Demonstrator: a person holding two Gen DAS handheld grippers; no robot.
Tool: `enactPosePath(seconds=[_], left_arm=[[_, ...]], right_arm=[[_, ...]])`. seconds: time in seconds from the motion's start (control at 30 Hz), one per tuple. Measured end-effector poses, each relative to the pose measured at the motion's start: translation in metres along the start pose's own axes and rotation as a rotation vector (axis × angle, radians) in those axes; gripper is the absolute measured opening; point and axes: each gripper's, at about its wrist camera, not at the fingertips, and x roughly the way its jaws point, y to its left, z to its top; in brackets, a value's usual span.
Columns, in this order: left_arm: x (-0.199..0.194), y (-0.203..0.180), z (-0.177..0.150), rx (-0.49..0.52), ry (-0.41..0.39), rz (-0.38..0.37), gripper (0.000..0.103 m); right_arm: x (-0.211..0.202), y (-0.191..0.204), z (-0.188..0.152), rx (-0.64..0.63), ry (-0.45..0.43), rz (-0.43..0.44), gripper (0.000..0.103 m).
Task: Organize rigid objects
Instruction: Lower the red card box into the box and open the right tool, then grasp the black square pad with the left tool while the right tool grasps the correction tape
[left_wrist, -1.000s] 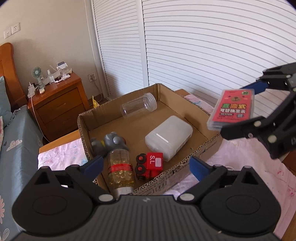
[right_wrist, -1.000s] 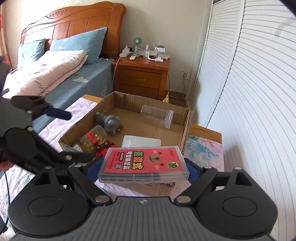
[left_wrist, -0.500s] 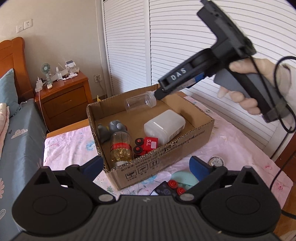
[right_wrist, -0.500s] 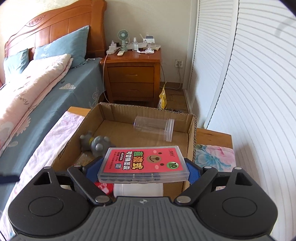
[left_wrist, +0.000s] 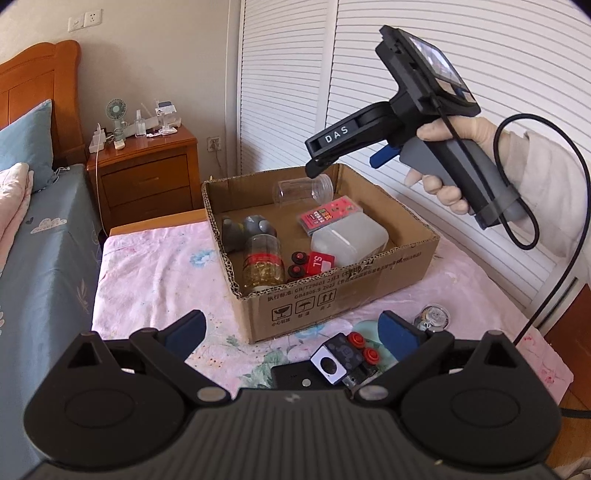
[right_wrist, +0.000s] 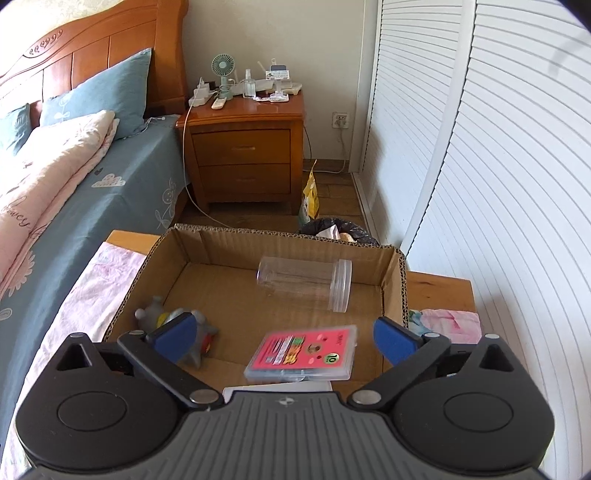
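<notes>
The right gripper (right_wrist: 282, 338) is hovering over the cardboard box (left_wrist: 332, 295) with its fingers spread wide and nothing between them, while the red card case (right_wrist: 303, 354) is lying at the lower centre of the right wrist view, half propped on the white plastic container (left_wrist: 349, 236) inside the box. That perch looks like the main risk: the case is sitting tilted on a smooth lid, so a knock to the box could be enough to send it sliding toward the clear jar (right_wrist: 304, 282) lying on its side near the far wall. The left gripper (left_wrist: 291, 330) is also waiting with its fingers released, low in its own frame, above the items not yet sorted on the counter (left_wrist: 155, 266): a small toy with red buttons (left_wrist: 343, 356) and a round clear case (left_wrist: 432, 317). Reaching for the toy, a finger may be catching the black device (left_wrist: 295, 374) touching it, or nudging the box front.
</notes>
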Motion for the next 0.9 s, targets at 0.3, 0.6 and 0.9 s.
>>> enactPosePath(seconds=[0.3, 0.6, 0.9], left_arm=[[-0.007, 0.006, -0.001, -0.043, -0.019, 0.029, 0.099], [-0.006, 0.001, -0.008, -0.041, -0.002, 0.104, 0.101], [0.002, -0.005, -0.017, -0.036, 0.038, 0.103, 0.102]], right_arm=[[-0.020, 0.007, -0.015, -0.067, -0.006, -0.033, 0.103], [-0.056, 0.004, -0.055, -0.063, -0.049, -0.017, 0.103], [-0.070, -0.006, -0.123, 0.054, -0.079, -0.074, 0.103]])
